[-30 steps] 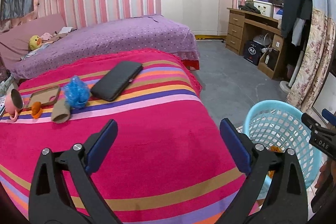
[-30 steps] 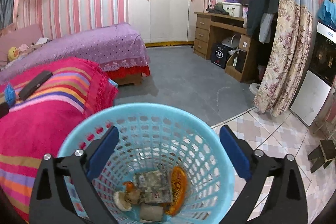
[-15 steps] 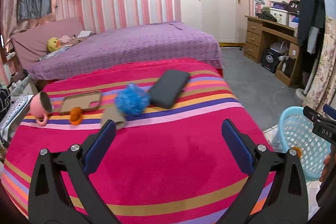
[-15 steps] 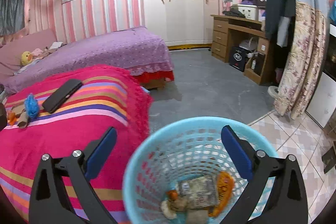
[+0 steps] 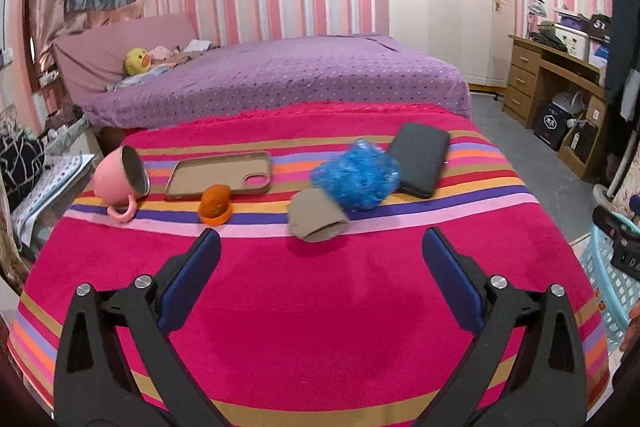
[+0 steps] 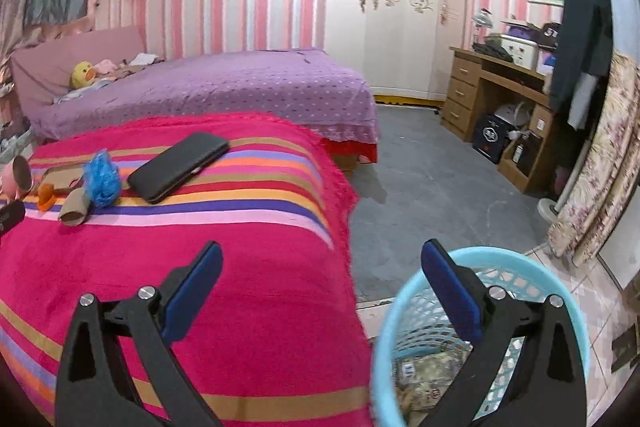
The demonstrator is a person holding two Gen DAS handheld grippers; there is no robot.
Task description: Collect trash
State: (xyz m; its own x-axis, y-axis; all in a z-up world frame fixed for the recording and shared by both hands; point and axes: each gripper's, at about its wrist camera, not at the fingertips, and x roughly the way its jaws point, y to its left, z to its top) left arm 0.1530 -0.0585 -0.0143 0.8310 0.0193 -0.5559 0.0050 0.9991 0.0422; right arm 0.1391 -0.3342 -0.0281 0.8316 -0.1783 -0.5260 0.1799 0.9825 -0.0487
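Both pairs of jaws stand spread wide with nothing between them. From the left gripper (image 5: 320, 255), the striped blanket (image 5: 320, 315) lies ahead, and the leftover rubbish sits in a row on its far half. A brown cardboard tube (image 5: 316, 217) lies on its side, nearest the jaws and almost centred between them; just beyond, touching it, is a blue mesh puff (image 5: 356, 175). To the left lies a piece of orange peel (image 5: 216, 205).

The tube looks light and stiff but easily crushed, so a gentle pinch across its middle should do. The puff is soft and springy; it probably needs a deep squeeze through its bulk. The peel is small and low and may be slippery, best taken by its raised edge.

A phone (image 5: 424, 159), a phone case (image 5: 220, 175) and a pink mug (image 5: 120, 179) tipped on its side share the row; those seem to be keepers.

From the right gripper (image 6: 320, 259), a light blue basket (image 6: 404, 303) stands on the floor just right of the bed, holding crumpled wrappers (image 6: 428, 371) at the bottom.
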